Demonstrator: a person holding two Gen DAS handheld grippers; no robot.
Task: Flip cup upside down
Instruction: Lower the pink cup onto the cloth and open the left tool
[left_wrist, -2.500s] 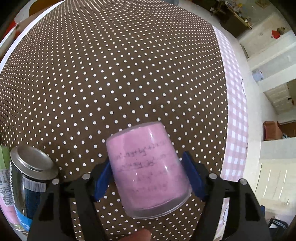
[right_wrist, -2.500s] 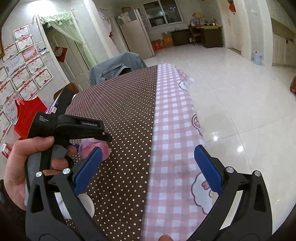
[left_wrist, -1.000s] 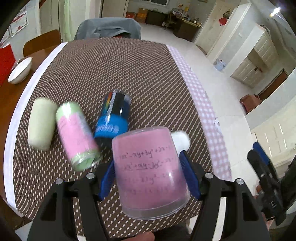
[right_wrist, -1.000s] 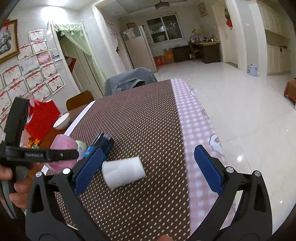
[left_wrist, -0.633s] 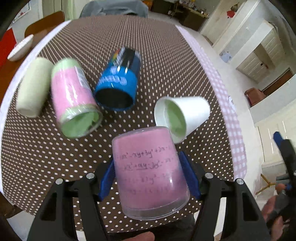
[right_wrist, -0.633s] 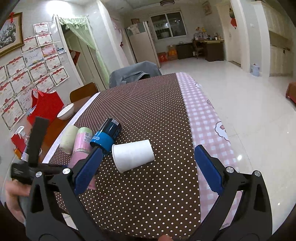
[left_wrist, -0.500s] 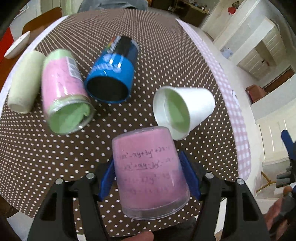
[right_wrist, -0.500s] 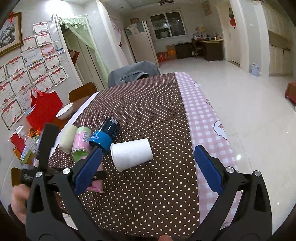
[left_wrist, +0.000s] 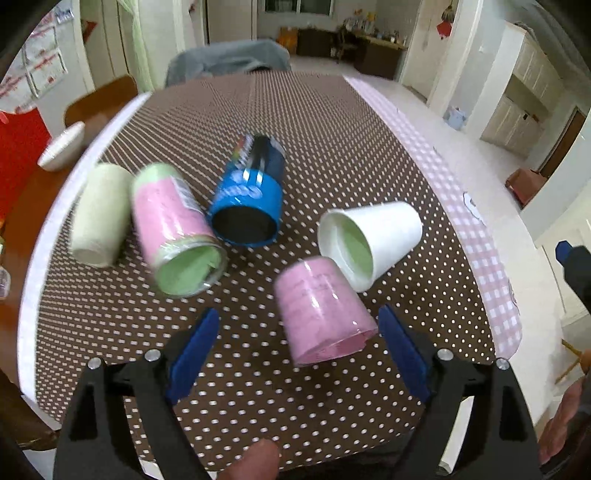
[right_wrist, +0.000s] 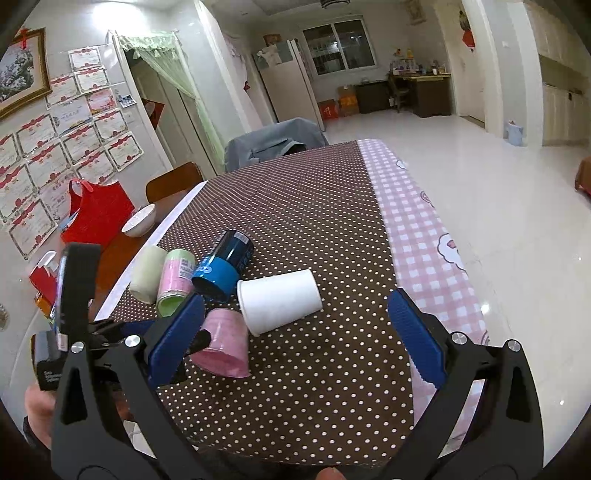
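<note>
Left hand-held gripper (left_wrist: 295, 343) gapes wide, empty, pink cup (left_wrist: 319, 314) mouth-down between its fingers.

No lettering legible, seemingly blurred.

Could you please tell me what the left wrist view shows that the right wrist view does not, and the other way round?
Only the left wrist view looks into the white cup's green inside and the blue can's dark open end. Only the right wrist view shows the certificates on the wall, the fridge, and the left gripper from outside, beside the pink cup. Both show the pink cup mouth-down on the dotted tablecloth, free of the open jaws, the other lying cups, and the white bowl.
</note>
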